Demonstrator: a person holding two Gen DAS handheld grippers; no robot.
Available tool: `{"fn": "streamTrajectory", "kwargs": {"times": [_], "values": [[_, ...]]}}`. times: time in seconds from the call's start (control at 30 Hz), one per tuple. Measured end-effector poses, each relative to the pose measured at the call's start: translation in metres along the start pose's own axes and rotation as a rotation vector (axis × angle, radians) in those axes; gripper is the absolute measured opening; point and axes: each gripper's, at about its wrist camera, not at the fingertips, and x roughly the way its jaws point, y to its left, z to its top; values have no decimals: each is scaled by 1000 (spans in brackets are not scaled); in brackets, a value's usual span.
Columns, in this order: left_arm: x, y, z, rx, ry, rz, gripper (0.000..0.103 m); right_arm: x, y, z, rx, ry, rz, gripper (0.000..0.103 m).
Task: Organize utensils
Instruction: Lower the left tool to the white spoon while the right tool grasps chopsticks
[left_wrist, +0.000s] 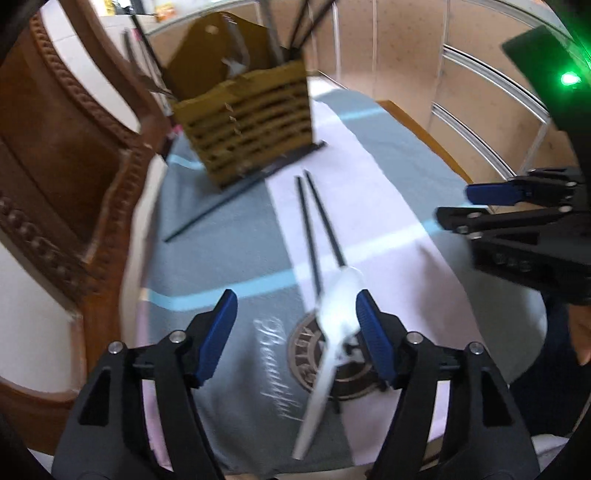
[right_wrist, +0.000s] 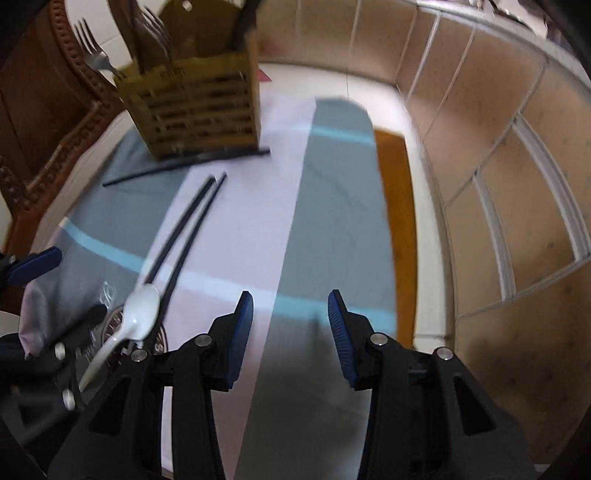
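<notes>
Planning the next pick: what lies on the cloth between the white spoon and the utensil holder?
In both wrist views, two black chopsticks between white spoon and utensil holder; a third lies at the holder's base.

A cloth (left_wrist: 236, 236) in grey and pale lilac panels covers the table, crossed by light blue stripes (right_wrist: 295, 301). A round printed emblem (left_wrist: 306, 354) and a line of cursive lettering (left_wrist: 275, 365) mark its near part. Beyond the cloth's far right edge a strip of bare wooden tabletop (right_wrist: 397, 206) shows. A carved brown wooden chair back (left_wrist: 55, 155) stands at the left. Beige tiled flooring (right_wrist: 517, 155) with pale joints fills the right side.
</notes>
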Motion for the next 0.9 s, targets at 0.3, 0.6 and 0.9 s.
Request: {"fn": "streamTrajectory", "kwargs": {"times": [0.3, 0.6, 0.9], "values": [[32, -10, 10, -32, 84, -101, 68, 5, 5, -10, 11, 7, 29, 42], [48, 10, 10, -121, 108, -155, 33, 9, 2, -8, 16, 22, 31, 42], [24, 50, 28, -217, -13, -100, 33, 22, 12, 18, 60, 27, 94, 42]]}}
